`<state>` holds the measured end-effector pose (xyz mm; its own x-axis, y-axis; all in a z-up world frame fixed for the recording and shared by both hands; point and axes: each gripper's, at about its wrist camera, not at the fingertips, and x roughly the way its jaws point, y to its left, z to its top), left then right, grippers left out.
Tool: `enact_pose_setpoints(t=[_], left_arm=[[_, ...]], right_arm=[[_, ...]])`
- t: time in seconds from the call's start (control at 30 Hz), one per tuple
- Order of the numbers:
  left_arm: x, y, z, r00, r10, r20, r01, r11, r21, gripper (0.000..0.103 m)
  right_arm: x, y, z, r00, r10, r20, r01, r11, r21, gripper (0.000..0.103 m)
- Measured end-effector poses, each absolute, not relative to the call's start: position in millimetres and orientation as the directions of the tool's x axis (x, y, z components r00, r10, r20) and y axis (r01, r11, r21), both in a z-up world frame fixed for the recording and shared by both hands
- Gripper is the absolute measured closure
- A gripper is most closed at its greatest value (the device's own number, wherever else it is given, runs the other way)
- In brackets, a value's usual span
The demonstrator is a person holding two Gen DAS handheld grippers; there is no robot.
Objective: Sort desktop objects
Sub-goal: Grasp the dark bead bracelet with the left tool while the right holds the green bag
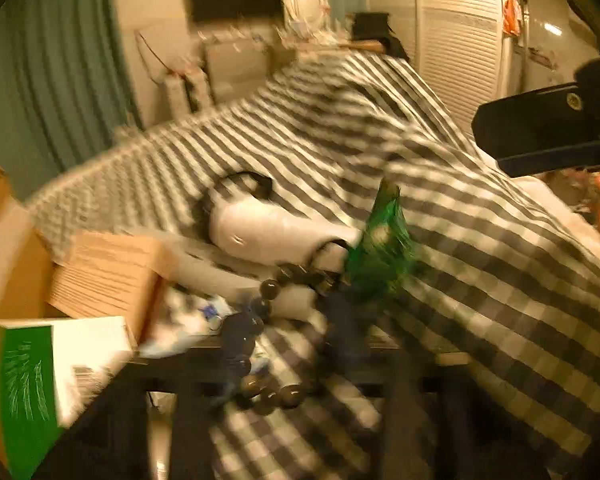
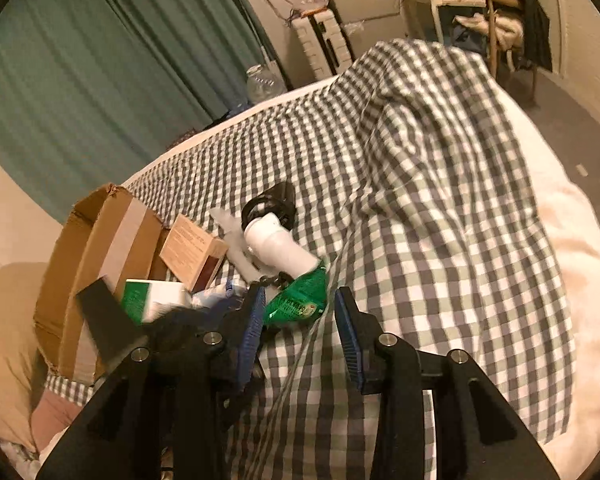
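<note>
Blue-padded right gripper, jaws parted, nothing held, above checked bedding.
Left gripper, blurred, closed; bead string is seen only there; cardboard box is shown clearly only rightward.

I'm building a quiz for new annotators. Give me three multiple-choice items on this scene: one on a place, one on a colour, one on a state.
1. Where does the white bottle lie? A on a shelf; B on the checked blanket; C in a drawer.
2. What colour are the right gripper's pads? A red; B blue; C white.
3. How do the right gripper's jaws stand? A apart; B shut on the bottle; C shut on a cup.
Key: B, it rests on the blanket beside a green packet; B, both pads show blue; A, a gap shows between them, nothing pressed.
</note>
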<state>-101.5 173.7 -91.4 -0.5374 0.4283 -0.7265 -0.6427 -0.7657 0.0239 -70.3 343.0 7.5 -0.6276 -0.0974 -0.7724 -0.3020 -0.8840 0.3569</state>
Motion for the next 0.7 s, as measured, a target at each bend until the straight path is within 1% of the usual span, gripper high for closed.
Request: enact_pose_setpoints(t=[0.03, 0.1, 0.17, 0.3, 0.37, 0.4, 0.43, 0.47, 0.5, 0.53, 0.6, 0.63, 0.7], left_arm=[[-106, 173, -98, -0.497, 0.425, -0.756, -0.635, -0.772, -0.017, 0.093], [-103, 174, -101, -0.509, 0.416, -0.754, -0.641, -0.768, 0.009, 0.095], [-101, 174, -102, -0.498, 0.423, -0.757, -0.646, -0.763, -0.002, 0.095], [-107, 167, -96, -0.461, 0.444, -0.769, -0.642, -0.765, -0.056, 0.093], [-104, 163, -91, -0.482, 0.431, -0.763, -0.633, -0.773, -0.037, 0.091], [-101, 162, -89, -0.498, 0.422, -0.758, -0.625, -0.78, -0.023, 0.083], [-98, 158, -86, -0.517, 0.418, -0.747, -0.619, -0.785, -0.01, 0.062], [-94, 154, -82, -0.526, 0.429, -0.734, -0.624, -0.782, -0.011, 0.05], [-93, 151, -81, -0.533, 0.437, -0.725, -0.627, -0.779, -0.008, 0.034], [-94, 151, -81, -0.541, 0.429, -0.723, -0.623, -0.782, 0.003, 0.029], [-96, 152, -84, -0.545, 0.41, -0.732, -0.628, -0.778, 0.032, 0.029], [-97, 153, -85, -0.547, 0.405, -0.732, -0.632, -0.774, 0.044, 0.029], [-98, 155, -86, -0.548, 0.397, -0.736, -0.629, -0.776, 0.05, 0.029]], right_arm=[[-71, 343, 7, -0.624, -0.101, -0.775, -0.303, -0.883, 0.359, 0.068], [-72, 342, 6, -0.618, -0.104, -0.779, -0.302, -0.884, 0.358, 0.068], [-75, 339, 4, -0.602, -0.105, -0.791, -0.299, -0.89, 0.345, 0.068], [-84, 335, -5, -0.557, -0.13, -0.82, -0.295, -0.892, 0.343, 0.068], [-87, 336, -8, -0.556, -0.168, -0.814, -0.296, -0.875, 0.383, 0.065], [-88, 335, -10, -0.551, -0.178, -0.815, -0.299, -0.87, 0.392, 0.062], [-89, 335, -12, -0.542, -0.179, -0.821, -0.306, -0.868, 0.391, 0.06], [-91, 334, -15, -0.532, -0.177, -0.828, -0.314, -0.867, 0.387, 0.059], [-95, 332, -18, -0.516, -0.182, -0.837, -0.324, -0.863, 0.387, 0.059], [-98, 332, -21, -0.505, -0.192, -0.841, -0.33, -0.858, 0.394, 0.058], [-111, 329, -32, -0.474, -0.207, -0.856, -0.35, -0.847, 0.399, 0.052], [-118, 327, -38, -0.449, -0.2, -0.871, -0.362, -0.85, 0.382, 0.052], [-134, 317, -49, -0.388, -0.15, -0.909, -0.357, -0.885, 0.298, 0.052]])
